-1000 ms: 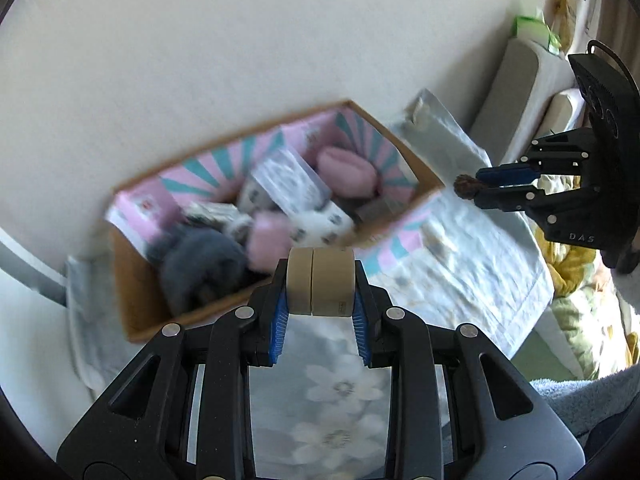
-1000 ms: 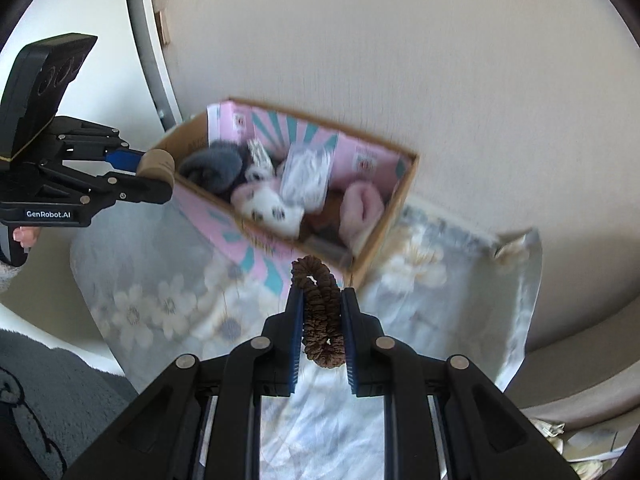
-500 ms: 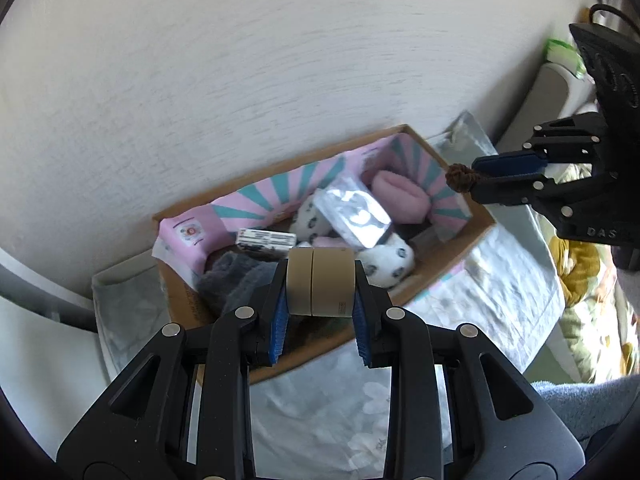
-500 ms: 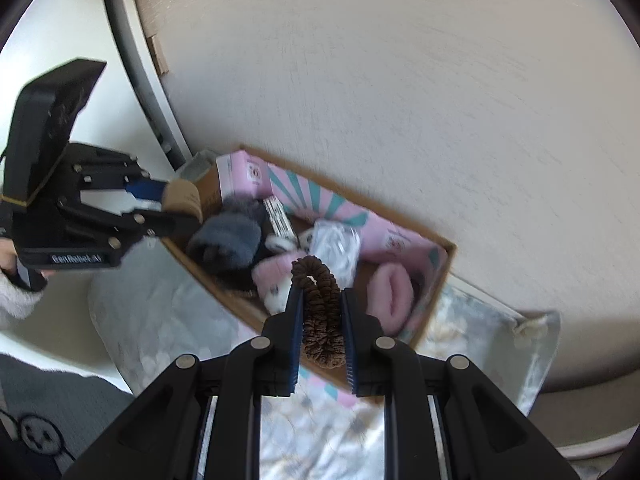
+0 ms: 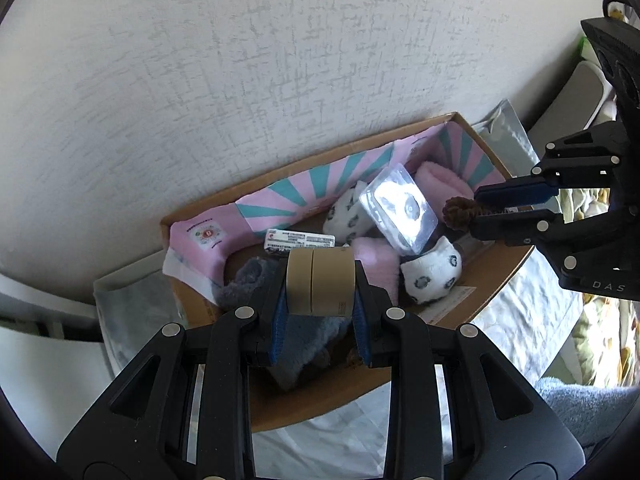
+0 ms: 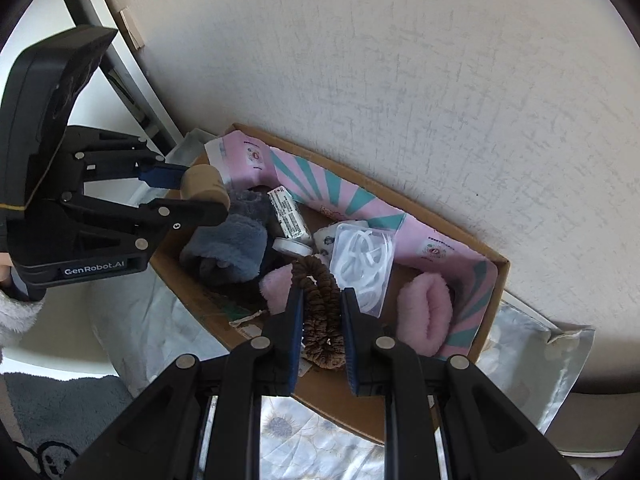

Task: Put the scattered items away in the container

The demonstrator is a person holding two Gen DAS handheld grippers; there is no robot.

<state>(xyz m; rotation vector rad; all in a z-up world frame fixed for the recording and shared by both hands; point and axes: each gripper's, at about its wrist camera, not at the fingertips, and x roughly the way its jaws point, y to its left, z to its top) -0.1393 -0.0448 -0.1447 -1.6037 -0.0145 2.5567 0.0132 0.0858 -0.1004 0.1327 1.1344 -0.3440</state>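
A cardboard box [image 5: 494, 276] lined in pink and teal stands against the wall on a floral cloth; its far rim [image 6: 502, 258] shows in the right wrist view. My left gripper [image 5: 320, 280] is shut on a tan tape roll [image 5: 320, 282] above the box's left end, over a grey fluffy sock [image 5: 248, 280]. That roll [image 6: 202, 184] and the left gripper [image 6: 200, 198] show at the left of the right wrist view. My right gripper [image 6: 320, 300] is shut on a brown scrunchie [image 6: 320, 316] over the box's middle. The scrunchie [image 5: 458, 212] and right gripper [image 5: 480, 210] appear at the right.
The box holds pink fluffy socks [image 6: 426, 312], white patterned socks [image 5: 432, 274], a clear plastic case [image 5: 398, 208], a labelled tube [image 6: 290, 218]. A textured wall [image 5: 280, 60] rises right behind it. A grey rug [image 6: 52, 420] lies at lower left, a cushion [image 5: 576, 96] at far right.
Both grippers have moved forward from over the floral cloth to above the box, each keeping its item. The box now fills the centre of both views.
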